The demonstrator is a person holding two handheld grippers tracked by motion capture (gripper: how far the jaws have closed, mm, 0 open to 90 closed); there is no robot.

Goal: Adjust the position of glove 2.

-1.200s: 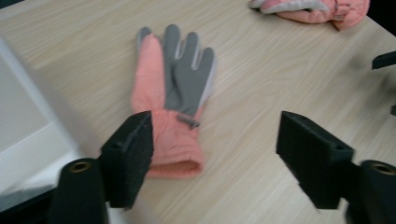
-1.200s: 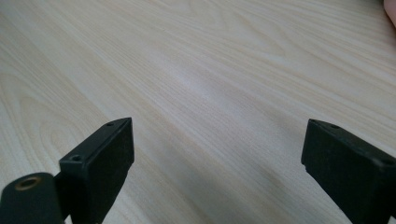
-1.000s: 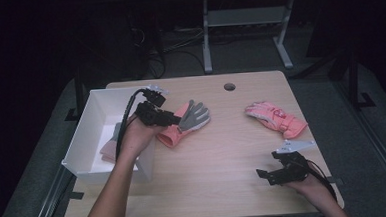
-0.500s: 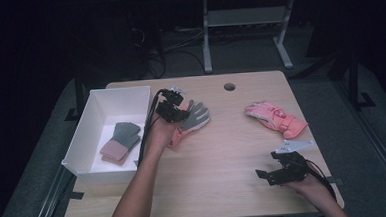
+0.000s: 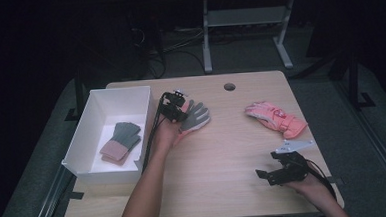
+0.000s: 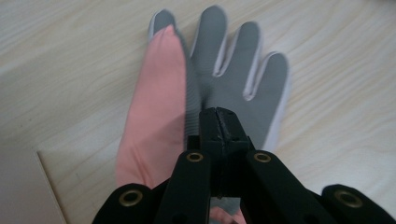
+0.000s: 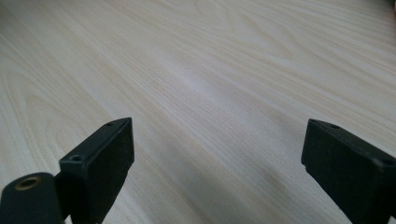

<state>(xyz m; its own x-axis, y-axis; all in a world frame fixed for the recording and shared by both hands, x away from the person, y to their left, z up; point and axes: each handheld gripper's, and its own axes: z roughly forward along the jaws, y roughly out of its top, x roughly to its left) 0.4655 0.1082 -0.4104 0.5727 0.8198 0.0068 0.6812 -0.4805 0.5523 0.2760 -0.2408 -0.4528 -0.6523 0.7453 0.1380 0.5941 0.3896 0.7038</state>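
We reach the left gripper [image 5: 180, 110] forward, forearm outstretched, its fingers [image 6: 219, 128] pressed together; the right gripper [image 5: 277, 170] rests low (fingers [image 7: 100, 161] spread wide).

In the left gripper view the left tongs [image 6: 218, 122] cover the grey-and-pink glove [image 6: 233, 70] at its cuff, which the bottom edge at 6 o'clock cuts off. In the high view the glove in the white box [image 5: 111, 99] is too small to read, and the person's forearms run out at 6 o'clock.
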